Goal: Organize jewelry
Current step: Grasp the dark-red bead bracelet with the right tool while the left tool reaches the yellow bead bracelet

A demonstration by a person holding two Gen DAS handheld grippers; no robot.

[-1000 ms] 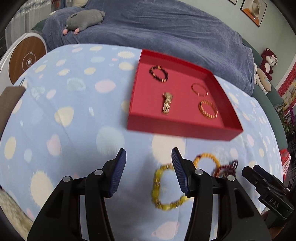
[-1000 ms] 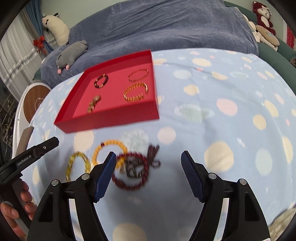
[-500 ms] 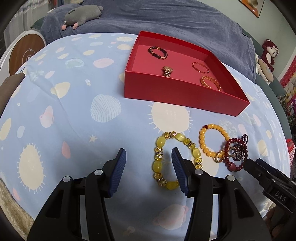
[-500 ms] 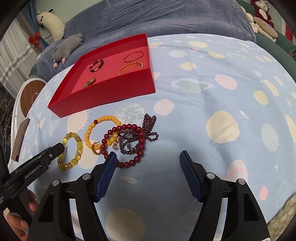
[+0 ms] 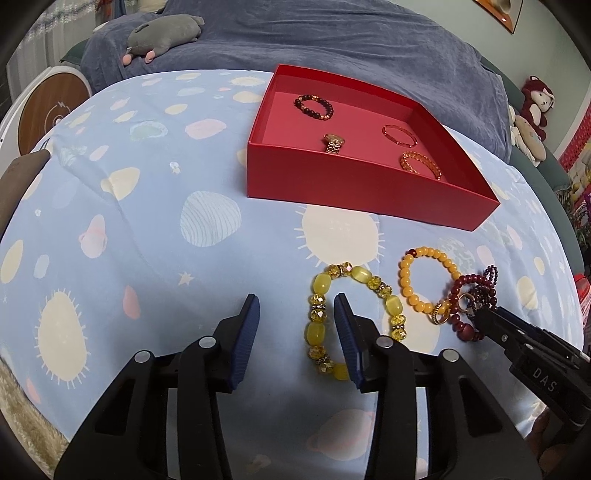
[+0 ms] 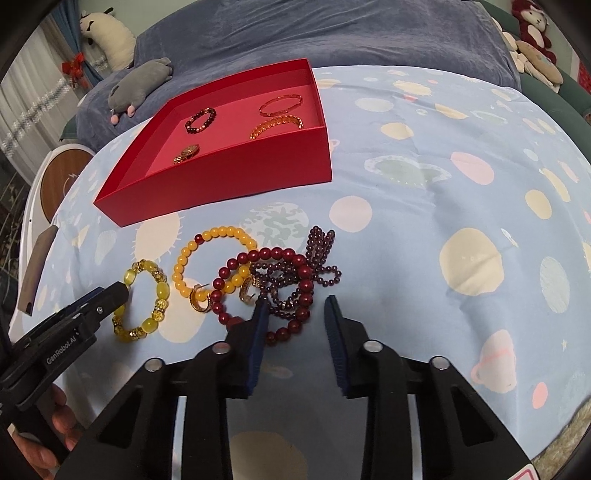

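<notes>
At the near edge of the spotted cloth [image 5: 155,206], we close both grippers over loose bracelets.

Our left gripper [image 5: 297,314] narrows astride the yellow bracelet [image 5: 354,317], pads not pressing; our right gripper [image 6: 295,314] narrows around the dark red beads [image 6: 295,288]. Farther back, the red tray [image 6: 236,173] holds four pieces.

We are in a home bedroom: a bed [image 5: 332,48] under a blue blanket, plush toys [image 6: 142,85] on it and on a sofa [image 6: 535,51], curtains [image 6: 33,103], and a framed picture [image 5: 498,11] on the wall.
</notes>
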